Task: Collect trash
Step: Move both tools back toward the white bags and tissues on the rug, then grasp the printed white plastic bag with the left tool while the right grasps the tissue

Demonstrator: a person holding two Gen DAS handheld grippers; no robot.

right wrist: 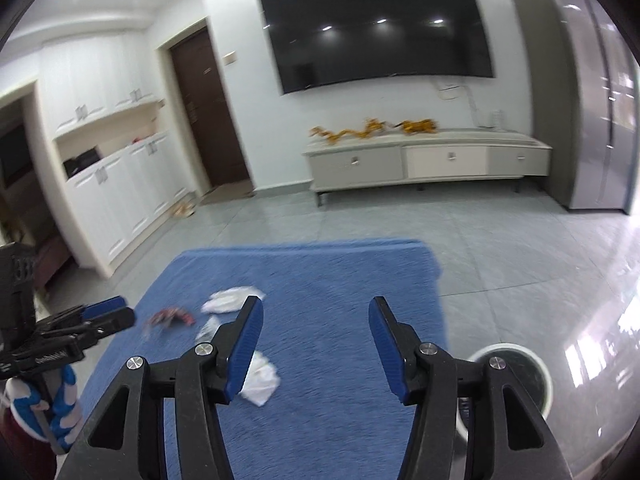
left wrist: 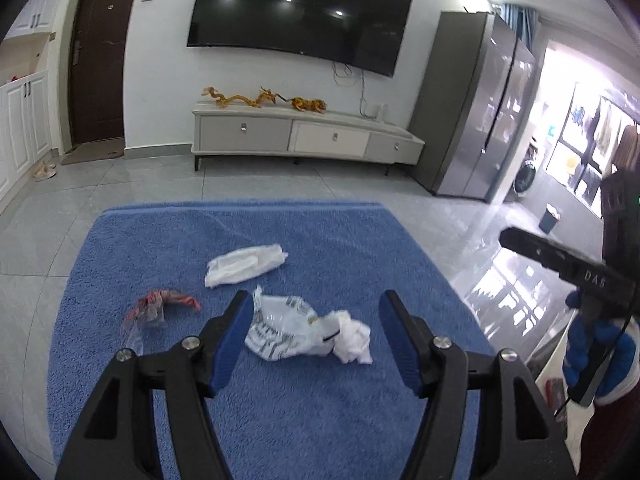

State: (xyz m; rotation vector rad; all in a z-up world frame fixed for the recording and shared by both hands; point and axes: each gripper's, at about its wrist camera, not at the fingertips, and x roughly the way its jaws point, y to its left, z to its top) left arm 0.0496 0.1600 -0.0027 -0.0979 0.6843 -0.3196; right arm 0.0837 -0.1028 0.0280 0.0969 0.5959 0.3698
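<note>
Ahead — blue mat (left wrist: pixel 280 420) edges, bare floor (right wrist: pixel 520 248).

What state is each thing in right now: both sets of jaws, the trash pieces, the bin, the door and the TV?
Left gripper: jaws open, empty, above the rug.
Right gripper: jaws open, empty.
White wrapper: crumpled, lying on the blue rug.
Printed plastic bag: crumpled, on the rug.
White tissue: wadded, touching the bag.
Red wrapper: crumpled, on the rug.
Round bin: upright beside the rug.
Door: closed.
TV: off.
</note>
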